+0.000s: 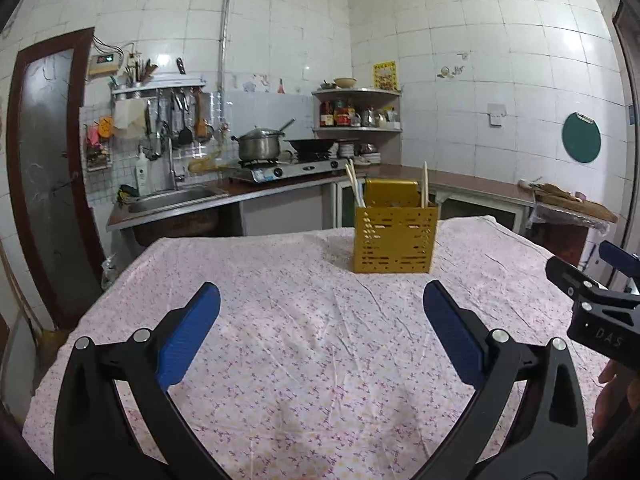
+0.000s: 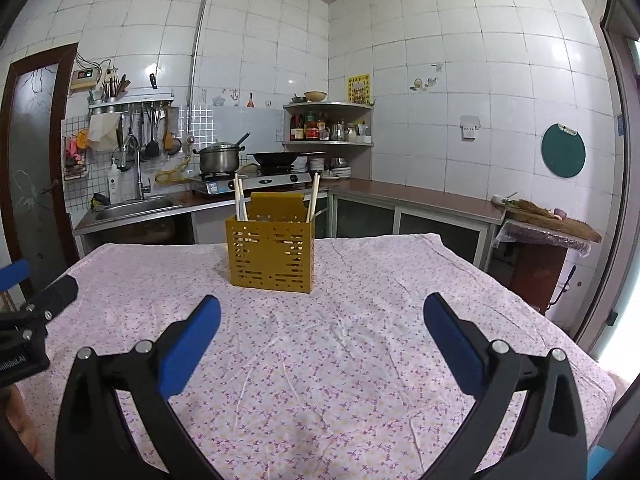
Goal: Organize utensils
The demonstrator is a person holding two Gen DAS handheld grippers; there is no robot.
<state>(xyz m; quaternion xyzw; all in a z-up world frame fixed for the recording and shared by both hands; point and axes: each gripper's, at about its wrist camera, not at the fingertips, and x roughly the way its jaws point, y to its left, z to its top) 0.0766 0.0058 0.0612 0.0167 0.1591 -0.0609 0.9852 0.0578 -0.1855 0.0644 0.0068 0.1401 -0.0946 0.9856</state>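
A yellow perforated utensil holder [image 1: 394, 238] stands on the table with the floral cloth [image 1: 304, 340]; it also shows in the right wrist view [image 2: 271, 256]. Pale chopsticks [image 1: 354, 184] stick up at its left side, and another chopstick [image 1: 425, 184] at its right; both show in the right wrist view too [image 2: 239, 198] [image 2: 314, 196]. My left gripper [image 1: 320, 300] is open and empty, well short of the holder. My right gripper [image 2: 320, 312] is open and empty, also short of it. Each gripper shows at the edge of the other's view [image 1: 600, 300] [image 2: 28, 320].
Behind the table runs a kitchen counter with a sink [image 1: 172, 200], a gas stove with a pot [image 1: 260, 146] and a wok [image 1: 310, 146], and a corner shelf [image 1: 356, 112]. A small side table [image 2: 548, 232] stands at the right.
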